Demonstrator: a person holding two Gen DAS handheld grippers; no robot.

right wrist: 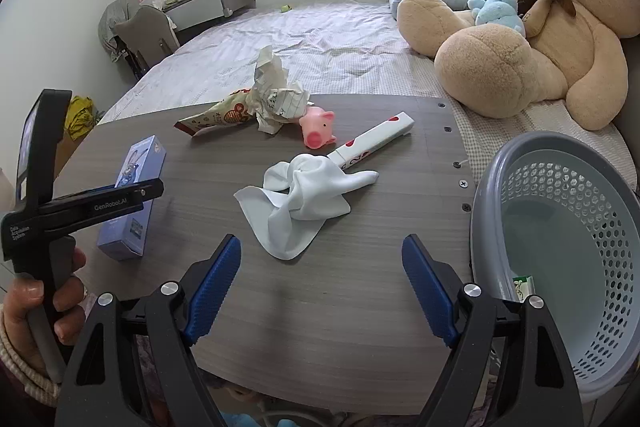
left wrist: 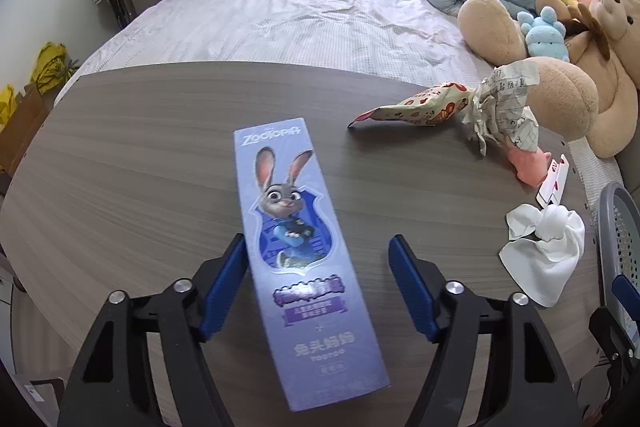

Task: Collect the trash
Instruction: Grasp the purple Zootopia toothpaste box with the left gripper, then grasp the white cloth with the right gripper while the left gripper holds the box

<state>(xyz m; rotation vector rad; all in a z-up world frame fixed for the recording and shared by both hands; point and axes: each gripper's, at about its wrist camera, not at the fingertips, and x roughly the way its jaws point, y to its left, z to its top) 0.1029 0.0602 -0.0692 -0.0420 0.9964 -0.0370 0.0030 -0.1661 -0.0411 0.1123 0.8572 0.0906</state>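
Step in hand: picking up purple carton [left wrist: 296,251] from wood-grain surface [left wrist: 120,155]. Left claw [left wrist: 318,287] straddled carton's near half, partly open, one pad grazing its edge, other pad apart, nothing gripped. Right claw [right wrist: 322,291] hung wide and empty over bare wood, beside grey basket [right wrist: 560,211]. Next, probably: squeeze shut squarely, lift, carry across to basket.

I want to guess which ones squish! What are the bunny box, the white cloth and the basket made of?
Bunny box: looks like printed cardboard with a slight sheen; crisp edges and flat faces.
White cloth: looks like soft fabric or a wipe; it lies in loose folds, matte. Hard to say which.
Basket: likely moulded plastic, grey, smooth; even rows of punched holes and a firm rim.
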